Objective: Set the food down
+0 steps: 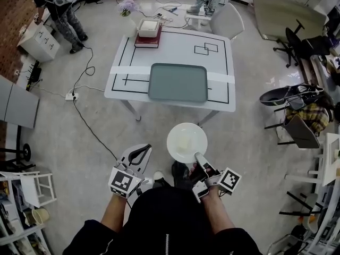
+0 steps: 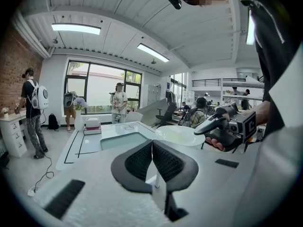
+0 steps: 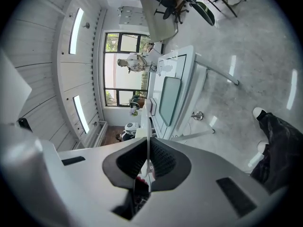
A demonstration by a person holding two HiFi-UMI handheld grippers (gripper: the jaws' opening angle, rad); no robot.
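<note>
A white plate [image 1: 186, 142] with a pale piece of food [image 1: 183, 141] on it hangs over the floor, short of the white table [image 1: 218, 62]. My right gripper [image 1: 198, 156] is shut on the plate's near rim. In the right gripper view the plate [image 3: 148, 126] shows edge-on as a thin white line between the jaws of the right gripper [image 3: 149, 151]. My left gripper [image 1: 143, 151] is held left of the plate, apart from it; in its own view the left gripper [image 2: 152, 144] is shut with nothing in it. A grey-green tray [image 1: 178, 82] lies on the table's near half.
A stack of books with a white box [image 1: 149, 32] and a vase of flowers [image 1: 127, 8] stand at the table's far edge. Chairs [image 1: 297, 116] crowd the right side. Cables and a power strip [image 1: 70, 95] lie on the floor to the left. People stand beyond the table.
</note>
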